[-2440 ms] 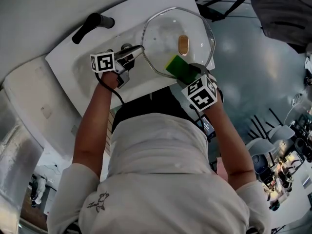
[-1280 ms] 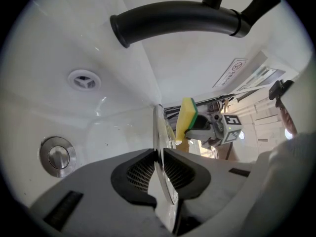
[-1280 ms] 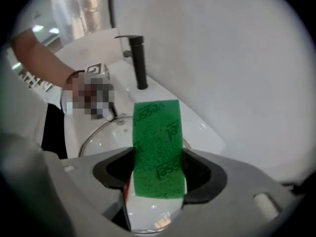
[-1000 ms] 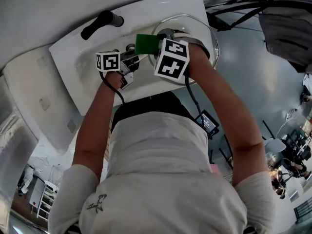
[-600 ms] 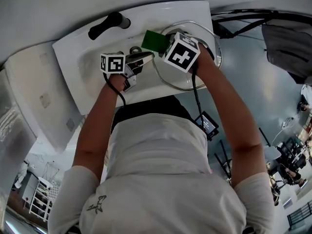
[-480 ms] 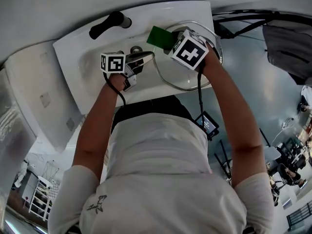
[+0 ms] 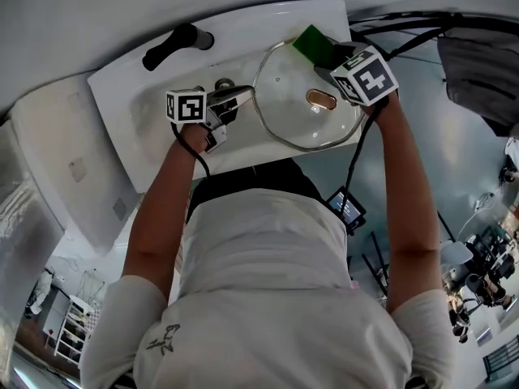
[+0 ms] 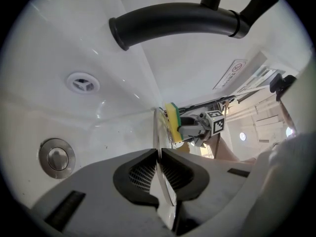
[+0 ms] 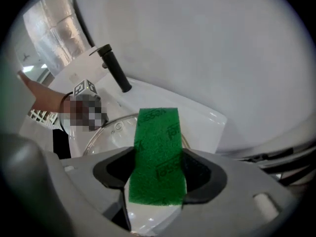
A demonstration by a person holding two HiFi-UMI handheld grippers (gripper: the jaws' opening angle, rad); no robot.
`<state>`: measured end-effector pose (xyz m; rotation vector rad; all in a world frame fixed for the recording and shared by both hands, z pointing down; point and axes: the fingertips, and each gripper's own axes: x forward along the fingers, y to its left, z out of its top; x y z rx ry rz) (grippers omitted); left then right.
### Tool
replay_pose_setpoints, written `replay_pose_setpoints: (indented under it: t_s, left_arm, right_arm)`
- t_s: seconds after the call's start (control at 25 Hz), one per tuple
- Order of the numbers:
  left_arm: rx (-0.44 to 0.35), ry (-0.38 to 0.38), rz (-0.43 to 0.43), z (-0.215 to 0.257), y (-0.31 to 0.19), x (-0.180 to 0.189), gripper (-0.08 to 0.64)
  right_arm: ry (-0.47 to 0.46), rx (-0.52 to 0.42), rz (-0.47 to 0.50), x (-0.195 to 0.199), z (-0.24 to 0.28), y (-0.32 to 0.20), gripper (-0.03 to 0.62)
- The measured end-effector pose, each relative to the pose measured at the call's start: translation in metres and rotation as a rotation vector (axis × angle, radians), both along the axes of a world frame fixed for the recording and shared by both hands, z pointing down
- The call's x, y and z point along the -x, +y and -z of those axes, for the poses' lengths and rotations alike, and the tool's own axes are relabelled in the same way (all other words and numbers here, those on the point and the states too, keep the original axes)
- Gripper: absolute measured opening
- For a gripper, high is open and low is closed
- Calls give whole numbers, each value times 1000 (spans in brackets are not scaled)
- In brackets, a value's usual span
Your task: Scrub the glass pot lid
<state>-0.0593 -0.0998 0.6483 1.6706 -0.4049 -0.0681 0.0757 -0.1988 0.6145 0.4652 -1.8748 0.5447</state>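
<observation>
The round glass lid (image 7: pixel 292 124) with a metal knob (image 7: pixel 322 100) is held over the white sink (image 7: pixel 138 108). My left gripper (image 7: pixel 247 94) pinches the lid's left rim; in the left gripper view the rim (image 8: pixel 166 186) runs edge-on between the jaws (image 8: pixel 159 154), which are closing on it. My right gripper (image 7: pixel 331 55) is shut on a green and yellow sponge (image 7: pixel 315 44) at the lid's far right rim. The sponge's green face (image 9: pixel 158 152) fills the right gripper view, with the lid (image 9: pixel 111 132) below it. The sponge (image 8: pixel 172 122) lies against the lid.
A black faucet (image 7: pixel 177 41) reaches over the basin's back edge, close above my left gripper (image 8: pixel 173 19). The basin holds a drain plug (image 8: pixel 58 157) and an overflow hole (image 8: pixel 83 82). A white wall rises behind the sink.
My right gripper has swept the sponge from the lid's left side across to its far right rim, uncovering the knob. My left gripper has kept its place on the rim.
</observation>
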Motion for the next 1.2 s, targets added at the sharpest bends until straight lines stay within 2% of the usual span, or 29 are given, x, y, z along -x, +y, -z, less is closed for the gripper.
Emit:
replay_pose_setpoints:
  t_s: [0.24, 0.32, 0.44, 0.6, 0.72, 0.8, 0.96, 1.2]
  left_arm:
    - [0, 4, 8, 0, 0, -1, 32]
    - [1, 3, 6, 0, 1, -1, 32]
    - [7, 0, 7, 0, 1, -2, 32]
    - [12, -6, 11, -1, -1, -1, 32]
    - [13, -16, 6, -1, 0, -2, 32]
    - [14, -16, 5, -1, 0, -3, 32]
    - [13, -12, 10, 0, -1, -3, 32]
    - [13, -18, 13, -1, -1, -3, 32]
  right_arm:
    - [40, 13, -238, -95, -5, -6, 296]
    - [72, 17, -288, -118, -6, -2, 296]
    - [49, 19, -292, -110, 3, 6, 296]
    - [-46, 56, -178, -50, 10, 26, 296]
    - [-72, 62, -144, -34, 6, 35, 296]
    - [-84, 60, -178, -44, 6, 35, 296]
    - [-49, 65, -245, -86, 1, 35, 297]
    - [-3, 85, -438, -169, -13, 49, 298]
